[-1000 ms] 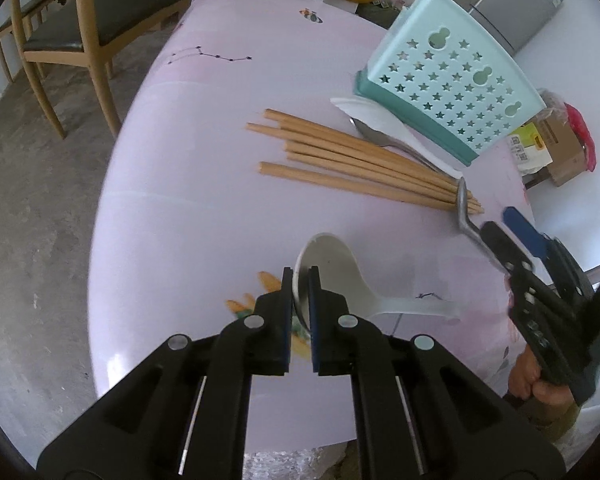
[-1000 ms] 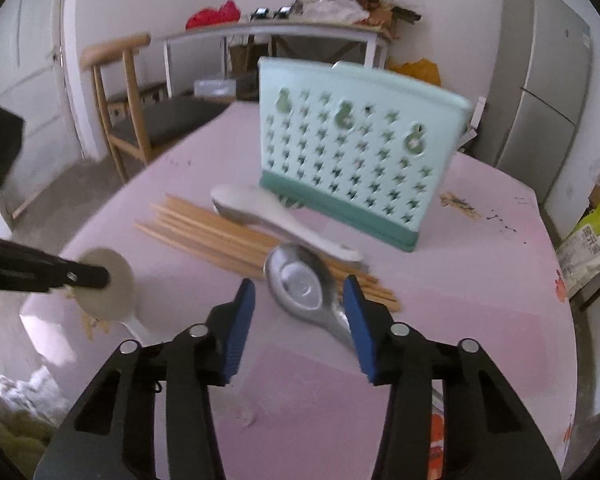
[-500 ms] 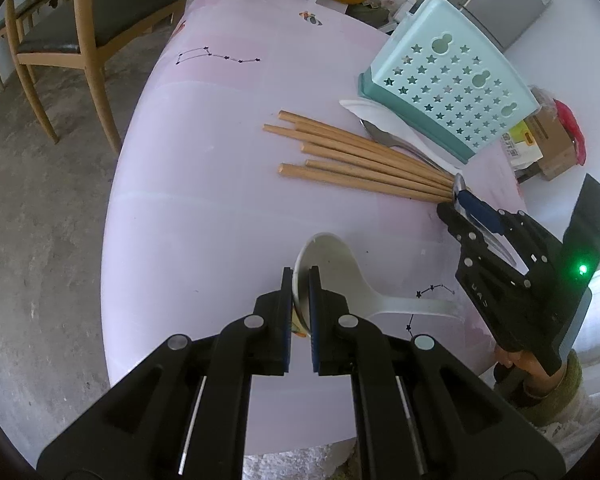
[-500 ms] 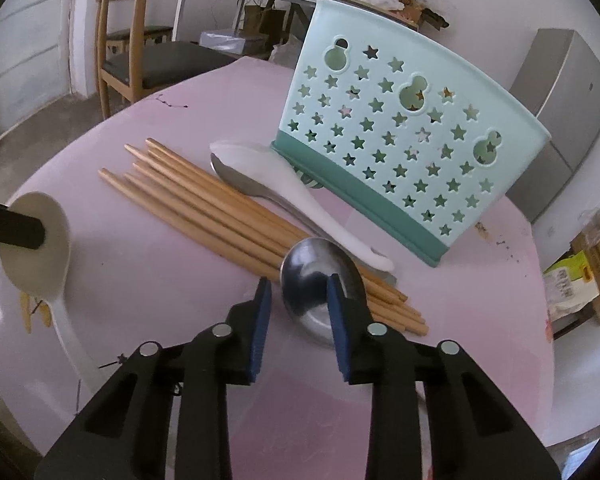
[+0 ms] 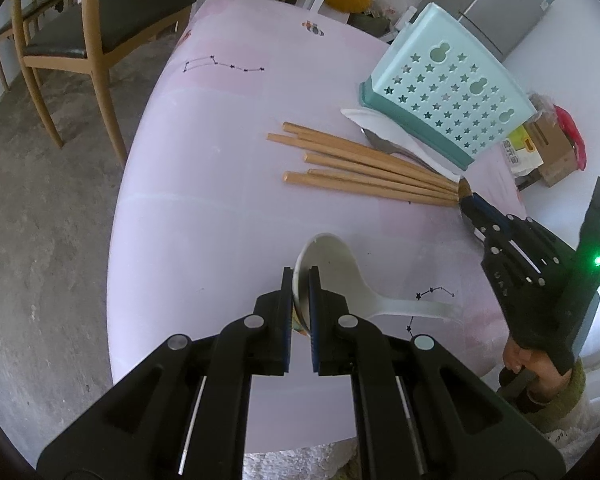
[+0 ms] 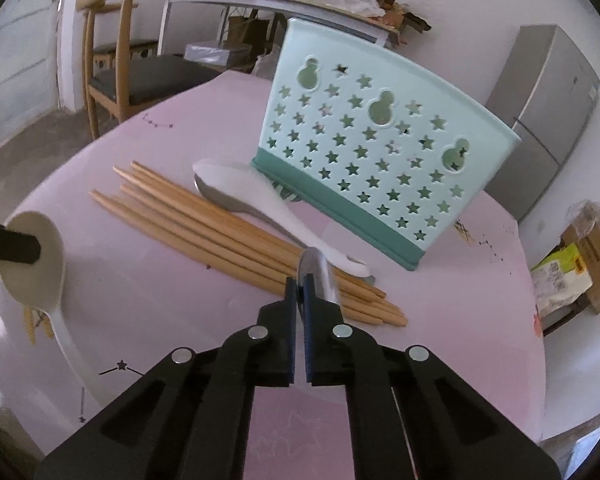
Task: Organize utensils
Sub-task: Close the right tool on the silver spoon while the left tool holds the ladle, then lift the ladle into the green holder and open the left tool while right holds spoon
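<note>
Left tool (image 5: 300, 280): jaws nearly closed, pinching the bowl rim of a white ceramic spoon (image 5: 332, 276), low centre of the left wrist view; spoon handle runs right across the pink surface (image 5: 204, 208).

Right tool (image 6: 299, 286): jaws closed on the edge of a metal spoon (image 6: 318, 270), centre of the right wrist view, just beside the wooden chopsticks (image 6: 220, 236).

Mint star-pierced utensil holder (image 6: 380, 152): upright, upper right. A second white spoon (image 6: 256, 196) lies at its base.

Glossy metal spoon (image 6: 320, 276), wooden chopsticks (image 6: 220, 236)
</note>
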Demonstrator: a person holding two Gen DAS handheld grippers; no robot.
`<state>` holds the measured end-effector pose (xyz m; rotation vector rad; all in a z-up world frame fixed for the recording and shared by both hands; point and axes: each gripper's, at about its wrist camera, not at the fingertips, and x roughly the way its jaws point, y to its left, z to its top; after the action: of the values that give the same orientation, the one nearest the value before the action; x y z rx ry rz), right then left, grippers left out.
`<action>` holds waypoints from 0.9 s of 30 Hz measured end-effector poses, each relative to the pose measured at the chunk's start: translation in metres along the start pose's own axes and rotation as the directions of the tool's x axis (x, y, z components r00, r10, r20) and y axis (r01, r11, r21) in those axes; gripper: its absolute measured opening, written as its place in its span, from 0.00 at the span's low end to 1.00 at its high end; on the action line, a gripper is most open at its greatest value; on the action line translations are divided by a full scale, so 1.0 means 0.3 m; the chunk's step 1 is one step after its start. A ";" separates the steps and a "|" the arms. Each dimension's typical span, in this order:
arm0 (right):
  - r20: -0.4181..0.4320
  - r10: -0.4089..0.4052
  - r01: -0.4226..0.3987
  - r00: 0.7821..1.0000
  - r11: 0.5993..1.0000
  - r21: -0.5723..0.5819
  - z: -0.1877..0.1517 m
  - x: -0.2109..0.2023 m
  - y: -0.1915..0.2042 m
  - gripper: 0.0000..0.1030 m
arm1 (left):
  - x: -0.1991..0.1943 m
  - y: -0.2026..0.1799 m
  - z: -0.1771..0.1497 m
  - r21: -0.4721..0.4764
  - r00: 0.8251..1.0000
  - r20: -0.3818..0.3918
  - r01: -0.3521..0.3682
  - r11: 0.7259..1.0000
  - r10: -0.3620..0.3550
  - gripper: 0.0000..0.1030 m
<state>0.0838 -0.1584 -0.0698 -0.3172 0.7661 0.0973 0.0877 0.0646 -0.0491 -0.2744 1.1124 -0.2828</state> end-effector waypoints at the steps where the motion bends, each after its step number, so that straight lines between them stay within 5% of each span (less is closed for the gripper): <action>1: 0.005 0.006 -0.006 1.000 1.000 0.014 -0.001 -0.010 -0.010 0.03 | -0.005 -0.002 0.001 0.001 1.000 0.007 -0.002 1.000 0.002 0.05; 10: 0.075 0.063 -0.075 0.995 0.983 0.168 0.007 -0.123 -0.108 0.02 | -0.113 -0.037 0.034 0.014 0.994 0.104 0.013 1.000 -0.014 0.04; 17: 0.145 0.096 -0.131 0.985 0.958 0.256 0.028 -0.198 -0.184 0.02 | -0.267 -0.090 0.137 0.054 0.971 0.237 0.029 0.998 -0.041 0.04; 21: 0.202 0.099 -0.155 0.974 0.945 0.287 0.051 -0.245 -0.233 0.02 | -0.386 -0.143 0.257 0.106 0.929 0.365 0.024 0.994 -0.062 0.04; 27: 0.270 0.084 -0.174 0.959 0.928 0.330 0.074 -0.303 -0.300 0.02 | -0.513 -0.277 0.448 0.205 0.826 0.562 -0.087 0.975 -0.044 0.04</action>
<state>0.0513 -0.2340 0.0304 0.0881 0.5373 0.1207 0.1386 0.0523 0.1652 -0.1288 0.4855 -0.2784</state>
